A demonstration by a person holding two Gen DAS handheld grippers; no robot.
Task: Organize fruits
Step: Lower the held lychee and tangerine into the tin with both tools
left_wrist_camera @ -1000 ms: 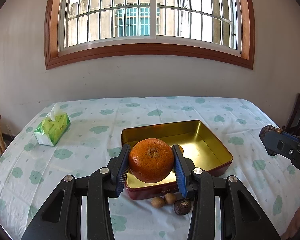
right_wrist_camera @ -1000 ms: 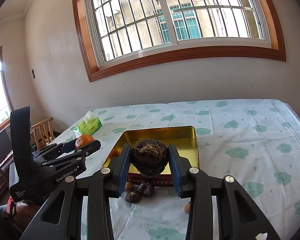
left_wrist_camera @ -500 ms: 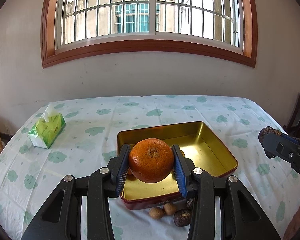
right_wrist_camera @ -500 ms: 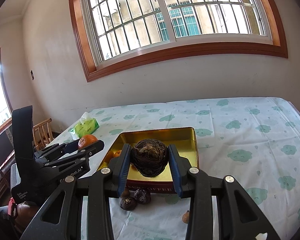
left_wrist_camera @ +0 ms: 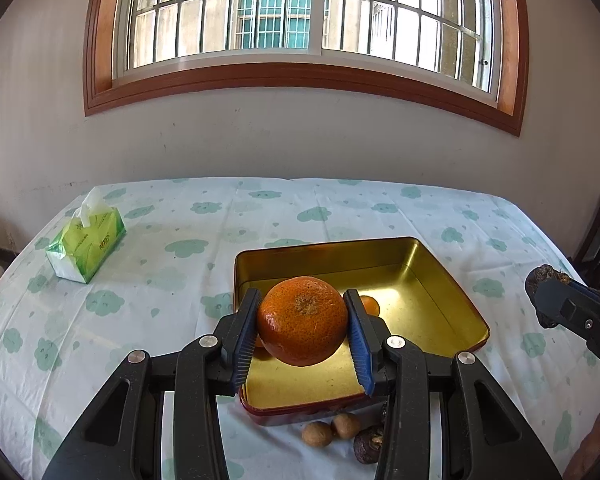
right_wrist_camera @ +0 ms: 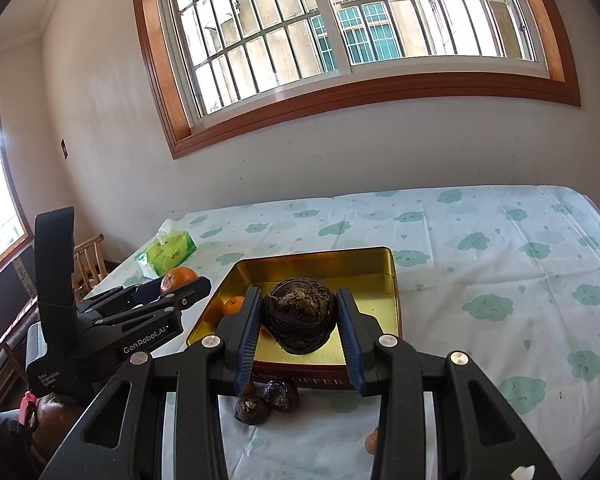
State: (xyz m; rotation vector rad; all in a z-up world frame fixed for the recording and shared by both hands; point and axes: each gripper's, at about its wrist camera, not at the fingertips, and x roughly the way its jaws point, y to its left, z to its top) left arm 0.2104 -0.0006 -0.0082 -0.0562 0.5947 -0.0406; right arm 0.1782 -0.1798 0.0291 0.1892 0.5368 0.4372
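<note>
Left hand-held gripper (left_wrist_camera: 303,322) clenched on orange (left_wrist_camera: 302,320), above near end of gold tin (left_wrist_camera: 452,280). Right hand-held gripper (right_wrist_camera: 298,320) clenched on dark wrinkled fruit (right_wrist_camera: 299,314), also over tin. Risk: 2 grippers crowding same tin may collide; early release rolls fruit onto bench (left_wrist_camera: 140,280).

Readable text, right wrist view:
- "GenRobot.AI" in white on the black arm of the left tongs (right_wrist_camera: 182,296), at the left of the scene.
- "Data Acquisition System", small white print, lower on the same tool's handle body, near left.
- "OFFEE" in pale capitals on the red near wall of the tin (right_wrist_camera: 320,378); the start of the word is hidden behind the near tool's finger.

Tissue pack (left_wrist_camera: 86,246), far left on the bench: a small logo on its green side, too small to read in either view.
</note>
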